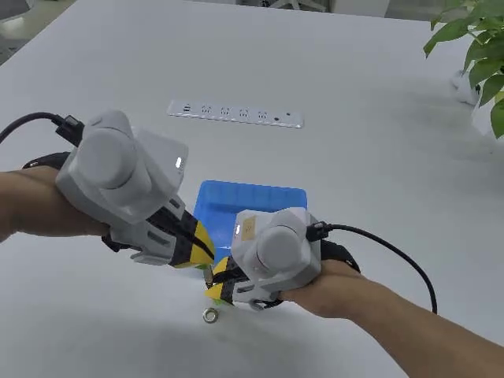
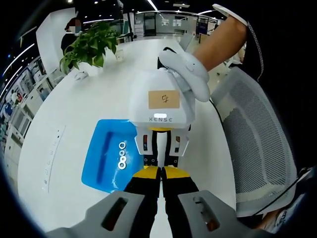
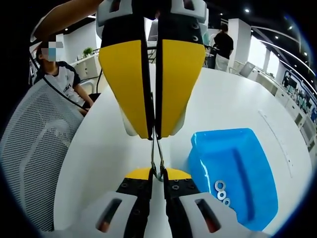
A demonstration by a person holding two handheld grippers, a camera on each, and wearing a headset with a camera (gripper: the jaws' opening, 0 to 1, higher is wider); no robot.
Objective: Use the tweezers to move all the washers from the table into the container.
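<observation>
Head view, left to right: the left gripper [image 1: 203, 253] has its jaws pressed together on the tweezers [image 3: 155, 151]. One loose washer [image 1: 209, 315], a small silvery ring, lies on the white worktop [image 1: 354, 157], not yet moved. At least three washers [image 2: 122, 154] already lie in the blue container [image 1: 260, 197]. The right gripper [image 1: 217, 282] pinches the tweezers' other end, so little seems left to do.

The left grey, yellow-tipped claw [image 1: 201, 246] and the right claw [image 1: 222, 277] face tip to tip, both jaws closed.
</observation>
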